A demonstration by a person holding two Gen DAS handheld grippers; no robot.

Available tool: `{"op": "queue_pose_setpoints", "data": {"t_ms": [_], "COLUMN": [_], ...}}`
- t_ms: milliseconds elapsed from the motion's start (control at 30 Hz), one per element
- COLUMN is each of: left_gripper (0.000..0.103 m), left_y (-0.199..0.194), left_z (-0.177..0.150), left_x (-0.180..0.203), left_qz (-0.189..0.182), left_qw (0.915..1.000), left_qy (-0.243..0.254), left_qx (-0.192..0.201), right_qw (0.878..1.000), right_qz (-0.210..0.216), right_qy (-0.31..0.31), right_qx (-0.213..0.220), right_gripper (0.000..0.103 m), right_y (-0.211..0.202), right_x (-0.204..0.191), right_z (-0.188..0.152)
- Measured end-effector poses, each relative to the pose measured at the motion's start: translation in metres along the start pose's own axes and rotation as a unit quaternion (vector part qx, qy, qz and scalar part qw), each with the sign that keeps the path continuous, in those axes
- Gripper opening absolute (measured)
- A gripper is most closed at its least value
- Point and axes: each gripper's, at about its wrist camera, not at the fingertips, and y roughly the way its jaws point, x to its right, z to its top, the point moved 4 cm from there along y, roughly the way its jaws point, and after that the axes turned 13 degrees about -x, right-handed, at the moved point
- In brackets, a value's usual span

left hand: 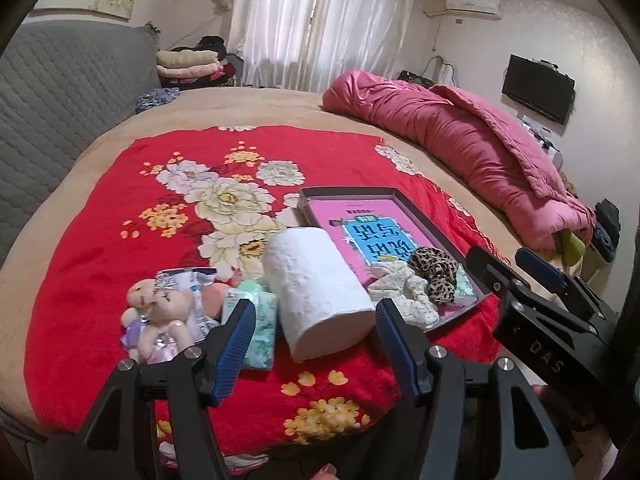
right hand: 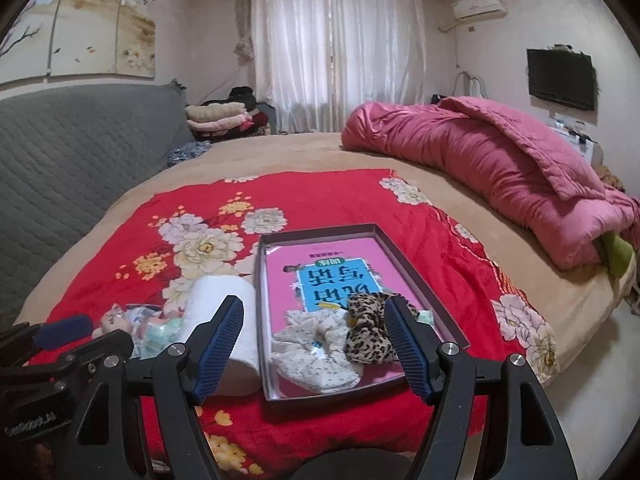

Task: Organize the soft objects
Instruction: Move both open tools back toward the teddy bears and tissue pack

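A shallow dark tray (left hand: 344, 191) (right hand: 320, 230) with a pink book inside lies on a red flowered blanket. A cream lace scrunchie (left hand: 404, 294) (right hand: 316, 354) and a leopard scrunchie (left hand: 438, 270) (right hand: 368, 332) lie in its near end. A white paper roll (left hand: 316, 284) (right hand: 224, 300) lies left of the tray. Further left are a green tissue pack (left hand: 260, 320), a foil packet (left hand: 188, 284) and small plush bears (left hand: 160, 312). My left gripper (left hand: 316, 320) is open, just before the roll. My right gripper (right hand: 316, 320) is open over the scrunchies.
The red blanket (left hand: 100, 240) (right hand: 132, 240) covers a beige bed. A rolled pink quilt (left hand: 460, 148) (right hand: 480, 168) lies at the right. A grey quilted headboard (left hand: 60, 92) stands at the left. Folded clothes (left hand: 188, 64) sit by the curtain.
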Motion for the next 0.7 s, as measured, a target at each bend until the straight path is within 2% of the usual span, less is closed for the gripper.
{"op": "queue_pose_setpoints", "data": {"t_ms": [400, 700], "left_gripper": [0.062, 0.062], "left_y": [-0.011, -0.03], "left_z": [-0.009, -0.018], "left_x": [-0.035, -0.086], "left_qz": [0.008, 0.042], "left_qw": [0.9995, 0.9969], "left_qy": [-0.03, -0.065], "left_qx": [0.001, 0.013], "right_qw": [0.999, 0.997], "right_qz": [0.008, 0.029], "right_qy": [-0.05, -0.073], "right_qx": [0.008, 0.017], "right_gripper": [0.074, 0.074], "right_y": [-0.016, -0.029], "right_x": [-0.035, -0.056], "right_z": [0.0, 0.001]}}
